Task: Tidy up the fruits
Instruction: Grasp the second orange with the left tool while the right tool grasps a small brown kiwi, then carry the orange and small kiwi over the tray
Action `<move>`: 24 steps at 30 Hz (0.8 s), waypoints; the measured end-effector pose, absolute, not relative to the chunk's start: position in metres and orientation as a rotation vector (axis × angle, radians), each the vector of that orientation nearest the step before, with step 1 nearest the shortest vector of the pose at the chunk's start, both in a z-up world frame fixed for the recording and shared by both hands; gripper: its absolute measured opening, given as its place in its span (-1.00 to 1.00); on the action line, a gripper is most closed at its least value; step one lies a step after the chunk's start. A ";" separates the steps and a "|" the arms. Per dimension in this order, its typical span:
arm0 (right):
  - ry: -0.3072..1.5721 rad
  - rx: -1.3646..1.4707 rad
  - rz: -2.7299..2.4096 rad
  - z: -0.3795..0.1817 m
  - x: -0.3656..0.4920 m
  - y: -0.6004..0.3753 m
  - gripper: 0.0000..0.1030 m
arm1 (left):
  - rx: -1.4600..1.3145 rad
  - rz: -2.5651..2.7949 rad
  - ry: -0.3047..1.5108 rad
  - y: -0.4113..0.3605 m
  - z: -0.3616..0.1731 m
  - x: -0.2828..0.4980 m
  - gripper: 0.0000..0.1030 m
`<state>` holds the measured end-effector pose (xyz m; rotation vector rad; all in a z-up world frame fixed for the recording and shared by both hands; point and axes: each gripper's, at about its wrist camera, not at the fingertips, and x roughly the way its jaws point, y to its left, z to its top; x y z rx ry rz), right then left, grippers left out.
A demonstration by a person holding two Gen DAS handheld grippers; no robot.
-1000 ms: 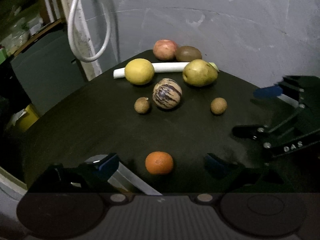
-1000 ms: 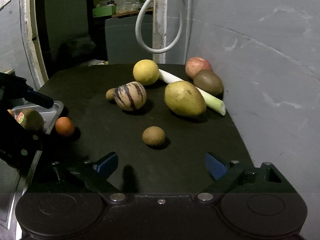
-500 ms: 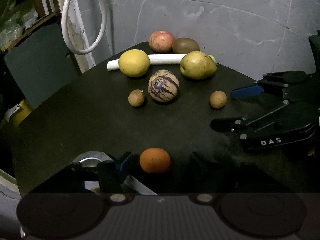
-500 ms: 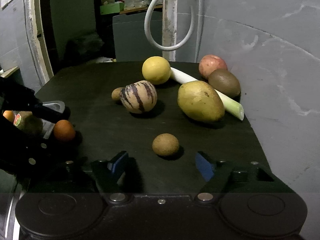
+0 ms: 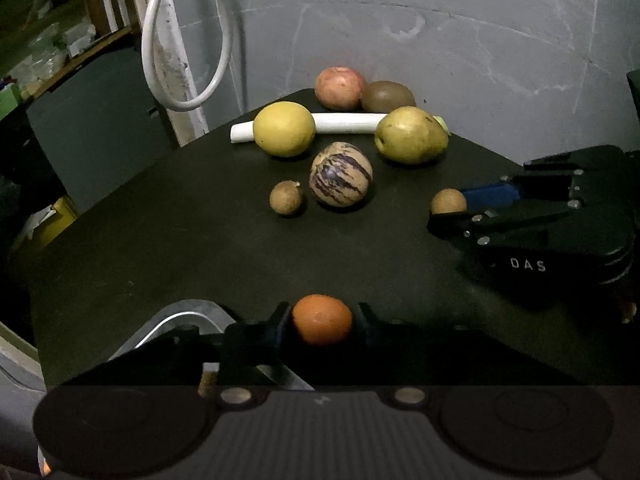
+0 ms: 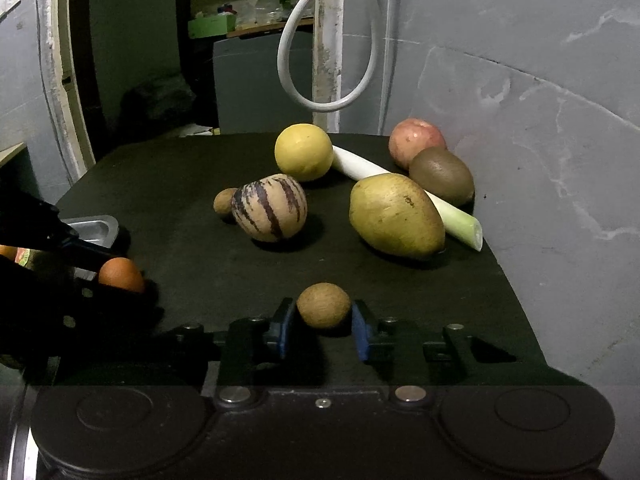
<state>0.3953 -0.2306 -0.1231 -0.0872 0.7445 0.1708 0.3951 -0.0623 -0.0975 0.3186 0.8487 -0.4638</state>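
Note:
My left gripper (image 5: 322, 322) is shut on a small orange (image 5: 322, 319) at the near edge of the black table (image 5: 180, 232); the orange also shows in the right wrist view (image 6: 121, 274). My right gripper (image 6: 323, 326) is shut on a small brown round fruit (image 6: 323, 305), which the left wrist view (image 5: 448, 201) shows between the right gripper's fingers (image 5: 490, 196). Further back lie a striped melon (image 6: 270, 213), a second small brown fruit (image 6: 225, 201), a yellow citrus (image 6: 303, 152), a green-yellow mango (image 6: 396, 216), a kiwi (image 6: 441, 176) and a red apple (image 6: 416, 138).
A metal tray (image 6: 94, 229) sits at the table's left near corner, holding a stickered fruit partly hidden by the left gripper. A white leek (image 6: 440, 208) lies behind the mango. A grey wall (image 6: 540, 120) bounds the table on the right. A white cable loop (image 6: 328, 60) hangs behind.
Both grippers moved forward and closed: the left one on the orange, the right one on the small brown fruit.

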 end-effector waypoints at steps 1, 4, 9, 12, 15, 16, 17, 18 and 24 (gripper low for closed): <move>0.744 -0.087 0.170 -0.123 0.395 -0.230 -0.38 | 0.317 -0.465 0.851 -0.062 -0.097 0.396 -0.30; 0.748 -0.081 0.176 -0.122 0.393 -0.230 -0.38 | 0.317 -0.462 0.849 -0.063 -0.098 0.395 -0.31; 0.751 -0.081 0.198 -0.120 0.385 -0.225 -0.39 | 0.295 -0.468 0.857 -0.064 -0.098 0.394 -0.32; 0.746 -0.078 0.204 -0.116 0.378 -0.223 -0.39 | 0.280 -0.466 0.856 -0.064 -0.095 0.392 -0.32; 0.742 -0.074 0.208 -0.112 0.371 -0.221 -0.39 | 0.268 -0.464 0.846 -0.063 -0.091 0.388 -0.32; 0.740 -0.074 0.209 -0.110 0.369 -0.220 -0.39 | 0.264 -0.463 0.842 -0.063 -0.089 0.387 -0.32; 0.737 -0.074 0.210 -0.108 0.366 -0.219 -0.39 | 0.259 -0.461 0.838 -0.062 -0.087 0.386 -0.32; 0.735 -0.073 0.211 -0.106 0.363 -0.218 -0.39 | 0.255 -0.459 0.833 -0.061 -0.085 0.384 -0.32; 0.711 -0.081 0.226 -0.090 0.346 -0.211 -0.39 | 0.216 -0.435 0.805 -0.053 -0.069 0.370 -0.32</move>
